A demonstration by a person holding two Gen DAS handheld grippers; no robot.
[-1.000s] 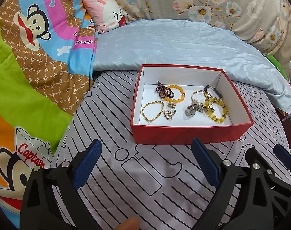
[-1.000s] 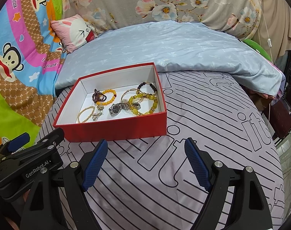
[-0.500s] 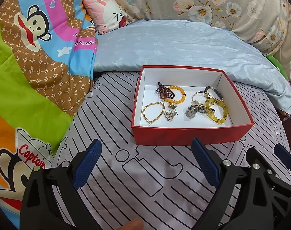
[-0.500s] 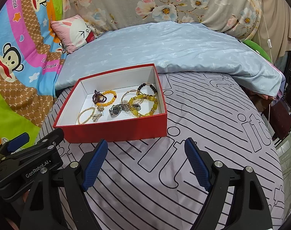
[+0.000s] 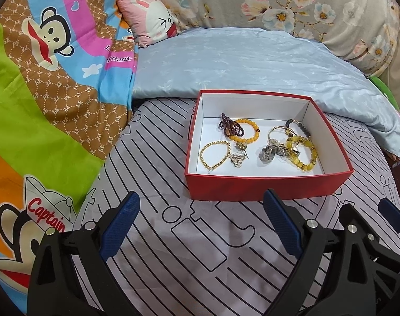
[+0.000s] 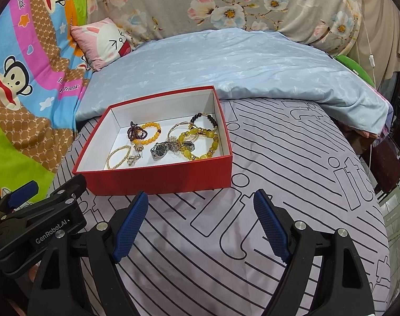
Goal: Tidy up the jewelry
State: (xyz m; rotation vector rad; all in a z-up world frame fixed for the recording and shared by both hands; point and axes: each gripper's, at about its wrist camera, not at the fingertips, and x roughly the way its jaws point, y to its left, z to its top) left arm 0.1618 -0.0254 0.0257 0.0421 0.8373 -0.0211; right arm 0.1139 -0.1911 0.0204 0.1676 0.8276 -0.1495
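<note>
A red box [image 5: 268,187] with a white inside sits on the striped bed sheet; it also shows in the right wrist view [image 6: 157,179]. Inside lie a gold bead bracelet [image 5: 215,155], an orange bead bracelet [image 5: 246,131], a dark purple bracelet [image 5: 230,127], a small silver charm [image 5: 238,158], a watch [image 6: 160,150] and yellow bead bracelets [image 5: 304,152]. My left gripper [image 5: 200,223] is open and empty, just short of the box's near wall. My right gripper [image 6: 201,223] is open and empty, in front of the box's right corner.
A light blue quilt [image 5: 252,65] lies folded behind the box. A colourful cartoon blanket [image 5: 42,92] covers the left side. A pink rabbit pillow [image 5: 152,23] lies at the back. The bed edge drops off at the right [image 6: 384,184].
Both grippers have eased slightly back from the box and stayed open. The jewelry in the box has not moved.
</note>
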